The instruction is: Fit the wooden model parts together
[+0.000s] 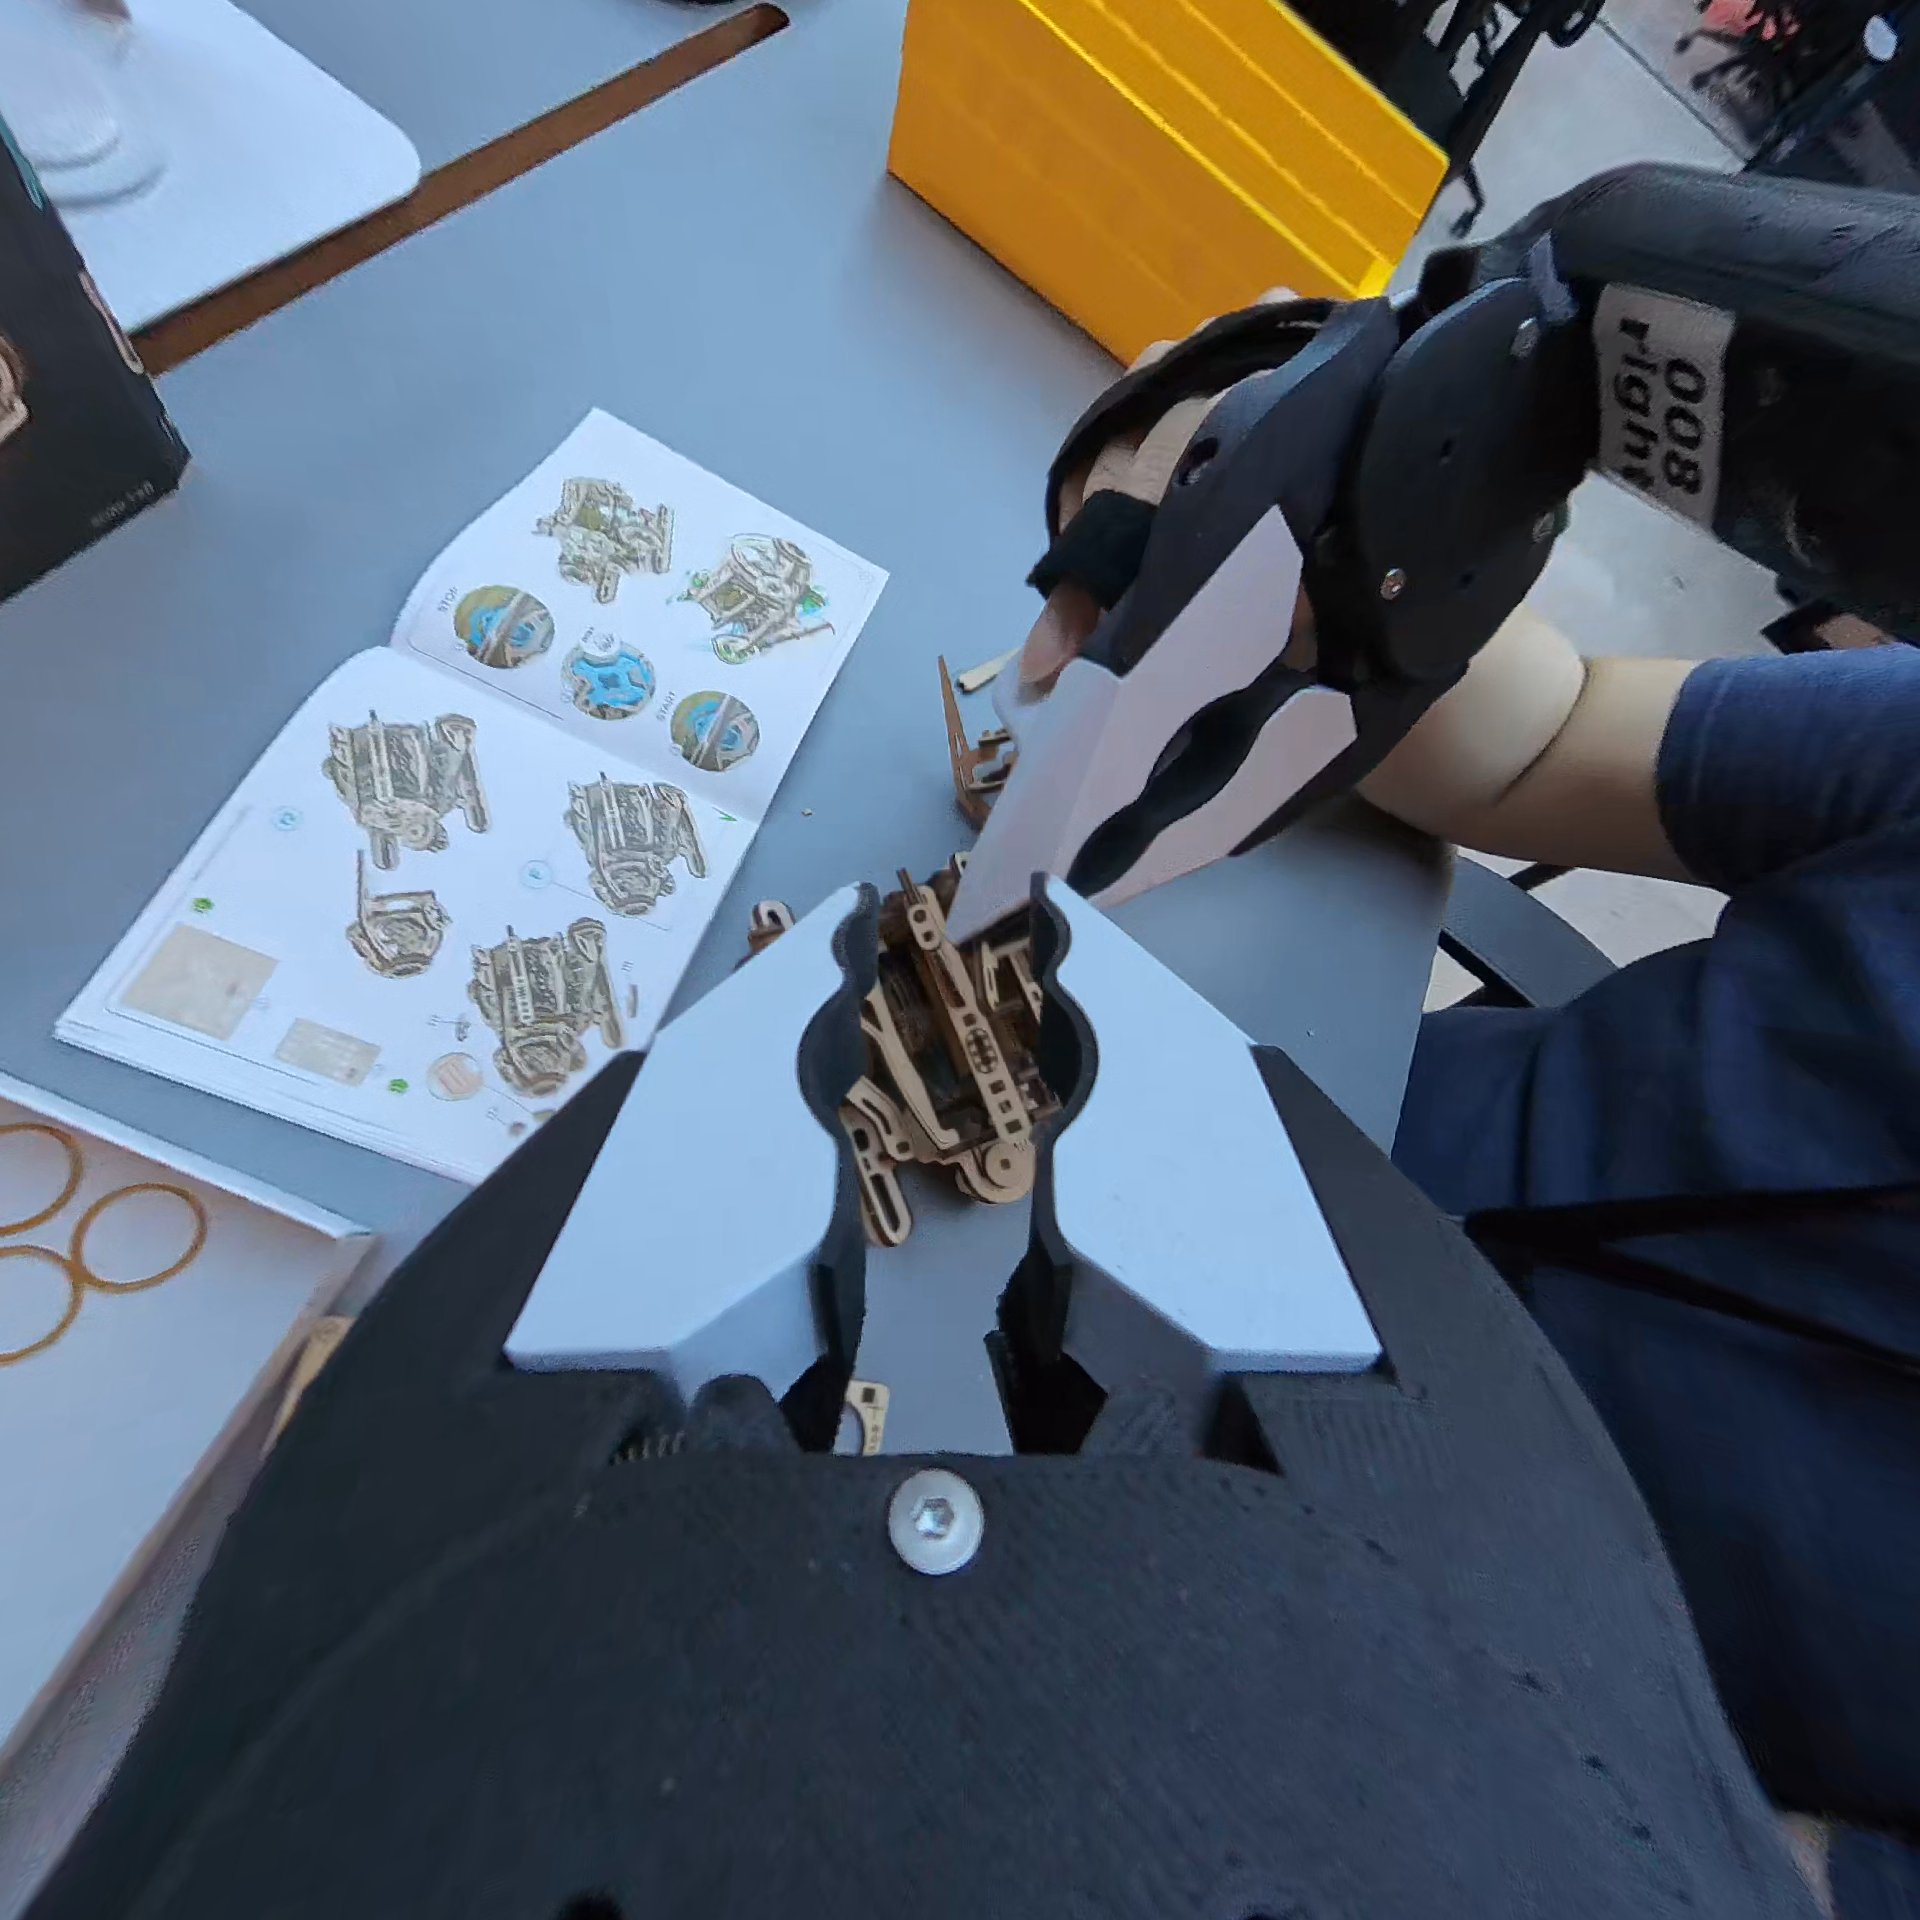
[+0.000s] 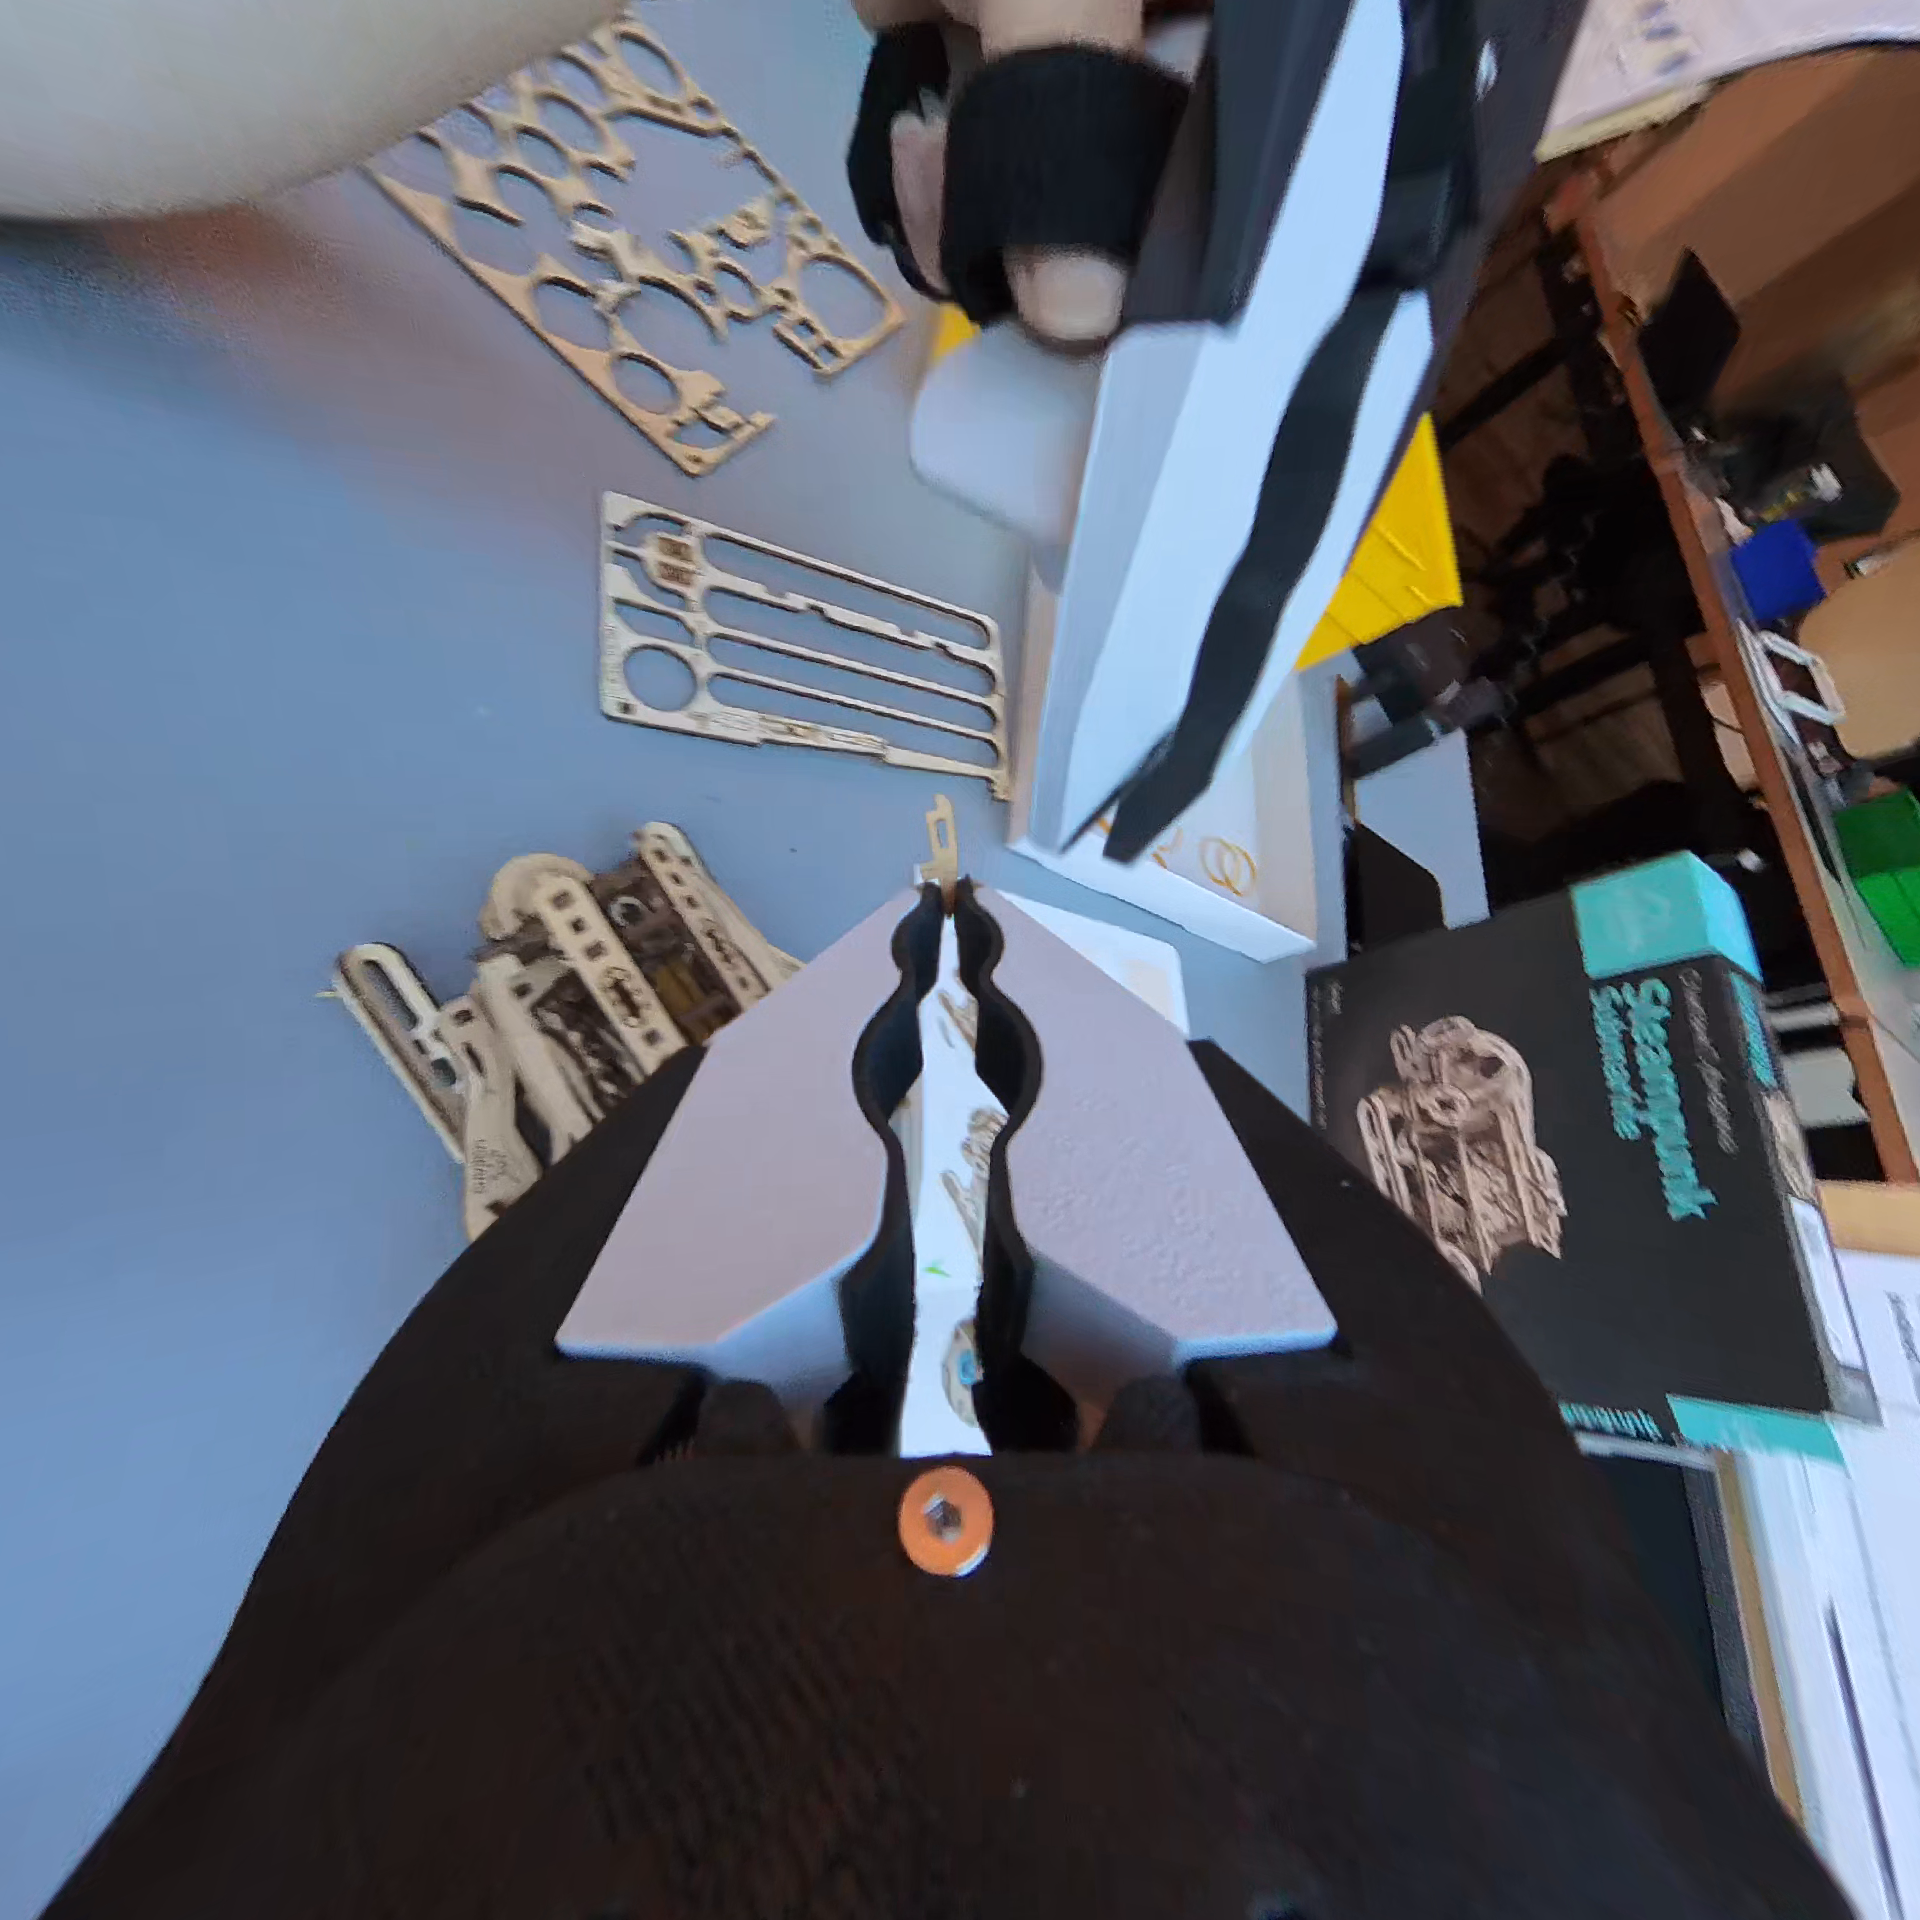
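Note:
The part-built wooden model (image 1: 956, 1049) lies on the grey table (image 1: 675, 343); it also shows in the right wrist view (image 2: 582, 1018). My left gripper (image 1: 951, 899) hovers over it, jaws partly open, with the model seen through the gap; nothing is held. In the right wrist view the left gripper (image 2: 1091, 831) hangs above and to the right of the model. My right gripper (image 2: 940, 899) is shut on a small thin wooden piece (image 2: 940, 836) at its tips. In the left wrist view the right gripper (image 1: 971, 914) comes down from the upper right to the model's far end.
An open instruction booklet (image 1: 468, 790) lies left of the model. A yellow box (image 1: 1143, 156) stands at the back. Two emptied wooden sheets (image 2: 800, 665) lie beyond the model. A dark kit box (image 2: 1558, 1143), rubber bands (image 1: 135, 1236) and loose wooden parts (image 1: 977, 748) are nearby. Less than 4 cm separates the two grippers' tips.

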The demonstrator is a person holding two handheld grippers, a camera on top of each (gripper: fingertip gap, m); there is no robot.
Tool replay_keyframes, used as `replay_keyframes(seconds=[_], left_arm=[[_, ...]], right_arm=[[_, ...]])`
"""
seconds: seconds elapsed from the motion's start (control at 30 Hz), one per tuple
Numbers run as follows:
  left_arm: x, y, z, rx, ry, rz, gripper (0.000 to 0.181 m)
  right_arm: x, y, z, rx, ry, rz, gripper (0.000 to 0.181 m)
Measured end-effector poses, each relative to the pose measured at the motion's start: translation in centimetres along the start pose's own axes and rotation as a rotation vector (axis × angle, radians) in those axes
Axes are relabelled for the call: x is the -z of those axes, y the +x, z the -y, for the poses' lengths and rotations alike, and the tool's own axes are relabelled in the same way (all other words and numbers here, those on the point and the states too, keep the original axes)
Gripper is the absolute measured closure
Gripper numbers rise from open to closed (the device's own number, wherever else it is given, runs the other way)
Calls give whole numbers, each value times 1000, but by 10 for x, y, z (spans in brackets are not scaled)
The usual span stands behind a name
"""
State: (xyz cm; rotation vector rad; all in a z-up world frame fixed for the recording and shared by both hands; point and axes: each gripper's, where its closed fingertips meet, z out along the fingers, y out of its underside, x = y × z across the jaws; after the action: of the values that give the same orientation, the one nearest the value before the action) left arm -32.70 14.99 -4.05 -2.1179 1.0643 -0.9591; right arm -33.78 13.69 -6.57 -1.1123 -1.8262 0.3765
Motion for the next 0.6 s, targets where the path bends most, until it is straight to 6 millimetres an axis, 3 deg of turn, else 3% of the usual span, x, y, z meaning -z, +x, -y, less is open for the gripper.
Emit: replay_keyframes(seconds=[0.17,0.3,0.5,0.6], left_arm=[[2,0,-38,54,47,128,163],[15,7,-44,155,214,70,170],[4,20,-56,199,192,-32,160],[-1,15,-59,196,177,-3,162]], right_arm=[[-10,-19,1,101,-48,27,180],[-10,-28,5,113,-30,32,180],[-9,-34,7,133,-22,46,180],[-11,-35,5,145,-28,49,180]])
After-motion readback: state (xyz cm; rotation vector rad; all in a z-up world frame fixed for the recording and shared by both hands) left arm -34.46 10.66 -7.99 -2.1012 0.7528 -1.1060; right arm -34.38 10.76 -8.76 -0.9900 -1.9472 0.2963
